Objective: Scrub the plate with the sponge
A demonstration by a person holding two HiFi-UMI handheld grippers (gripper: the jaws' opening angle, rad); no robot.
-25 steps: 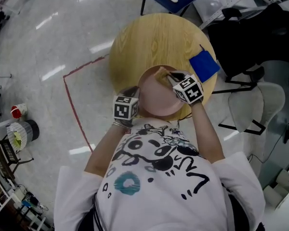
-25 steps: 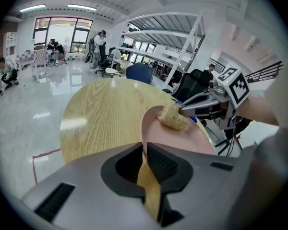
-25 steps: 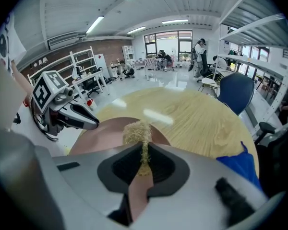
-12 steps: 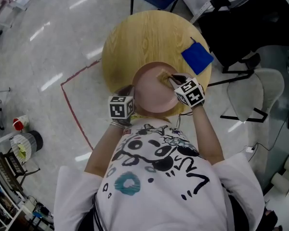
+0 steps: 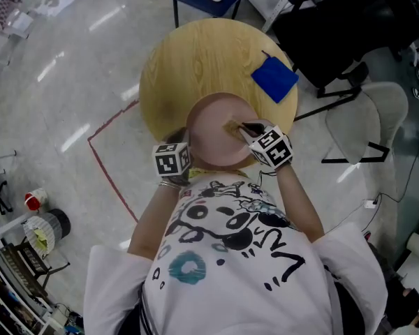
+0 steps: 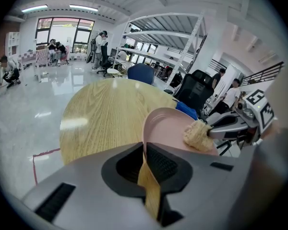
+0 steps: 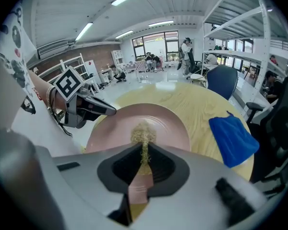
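Pinching sponge (image 7: 143, 132), right tongs (image 5: 246, 128) angled down

Round table (image 5: 195, 61), light wood-grain top, stood on a glossy pale floor (image 5: 63, 75). One item lay flat on the top: a blue cloth (image 5: 274, 77), close to the right rim and well apart from the table's middle. A pink plate (image 5: 209, 128) sat over the near rim, partly overhanging toward the person — couldn't tell whether it rested on the wood. On the floor just left of the table ran a red tape line (image 5: 105, 162), bent at a corner.
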